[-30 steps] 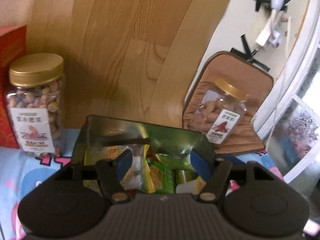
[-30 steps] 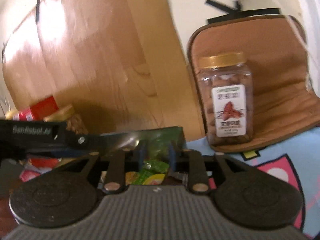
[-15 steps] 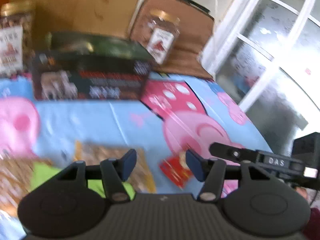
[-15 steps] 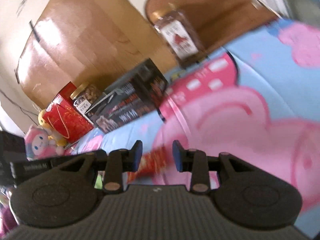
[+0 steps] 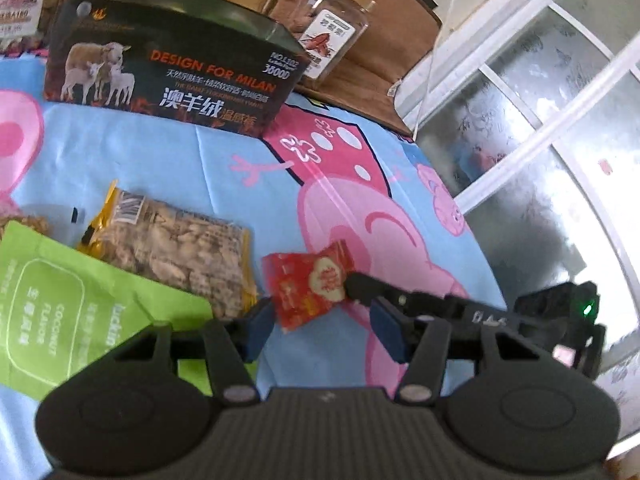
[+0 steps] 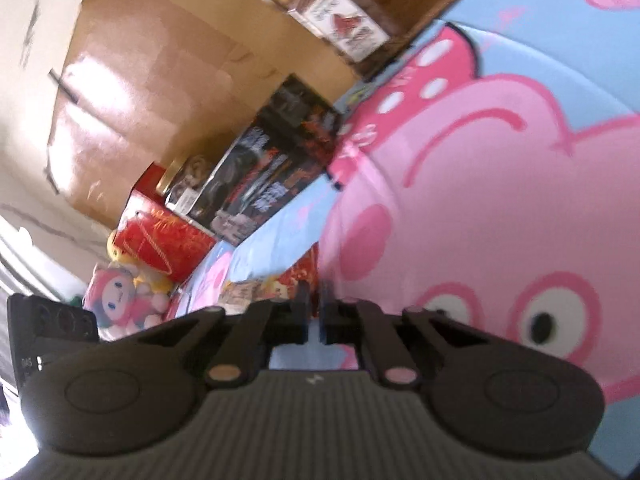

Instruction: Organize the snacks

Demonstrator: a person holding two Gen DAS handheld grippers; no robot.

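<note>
Grippers sat over the dark box [image 5: 172,68] a second ago, looking into it at green and yellow packets; now both are low over the cartoon-print surface [image 5: 224,168], nearer me than the box. My left gripper [image 5: 320,330] narrowed a little and hangs unclenched, nothing pressed, the red packet [image 5: 310,286] just ahead between its blue pads [image 5: 256,332]. My right gripper [image 5: 354,290] has just clamped onto that packet's edge. A nut bag [image 5: 176,256] and a green pouch [image 5: 72,312] lie left of the packet. From my right wrist the view is blurred and tilted; the packet [image 6: 300,276] shows only as a red smear above my jaws. The pouch runs off the frame, and a jar [image 5: 332,46] stands right of the box.
</note>
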